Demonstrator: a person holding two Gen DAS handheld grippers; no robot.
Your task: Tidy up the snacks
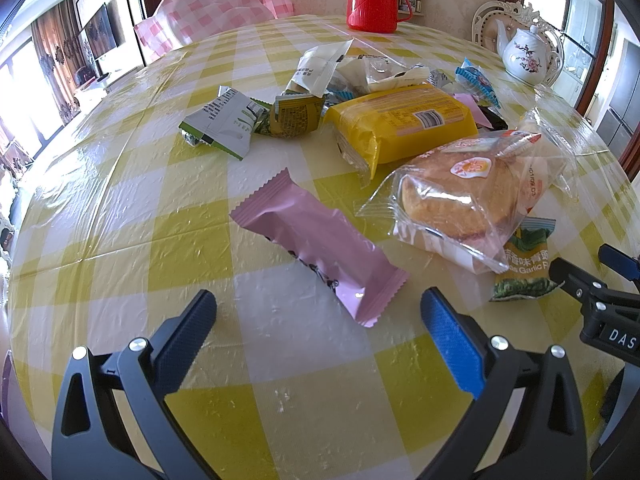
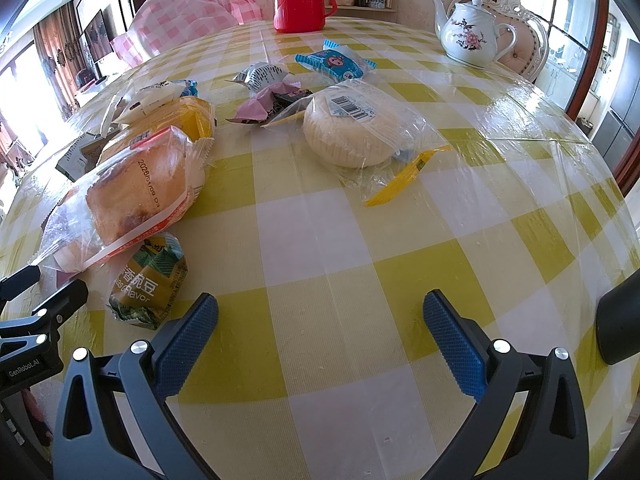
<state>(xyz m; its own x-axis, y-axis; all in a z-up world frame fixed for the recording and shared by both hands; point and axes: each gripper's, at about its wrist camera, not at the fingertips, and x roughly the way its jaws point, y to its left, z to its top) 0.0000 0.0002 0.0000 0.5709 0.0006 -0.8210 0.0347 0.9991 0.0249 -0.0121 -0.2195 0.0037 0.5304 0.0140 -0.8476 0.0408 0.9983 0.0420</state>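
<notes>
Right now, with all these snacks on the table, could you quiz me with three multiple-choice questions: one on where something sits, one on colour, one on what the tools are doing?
1. What lies nearest the left tool?
A. pink packet
B. teapot
C. red flask

2. The table cloth is checked white and:
A. blue
B. yellow
C. black

3. The right tool is:
A. gripping bread
B. open, empty
C. shut on a packet

Answers:
1 A, the pink packet lies just ahead of its fingers.
2 B, yellow squares show throughout.
3 B, bare cloth shows between its spread fingers.
</notes>
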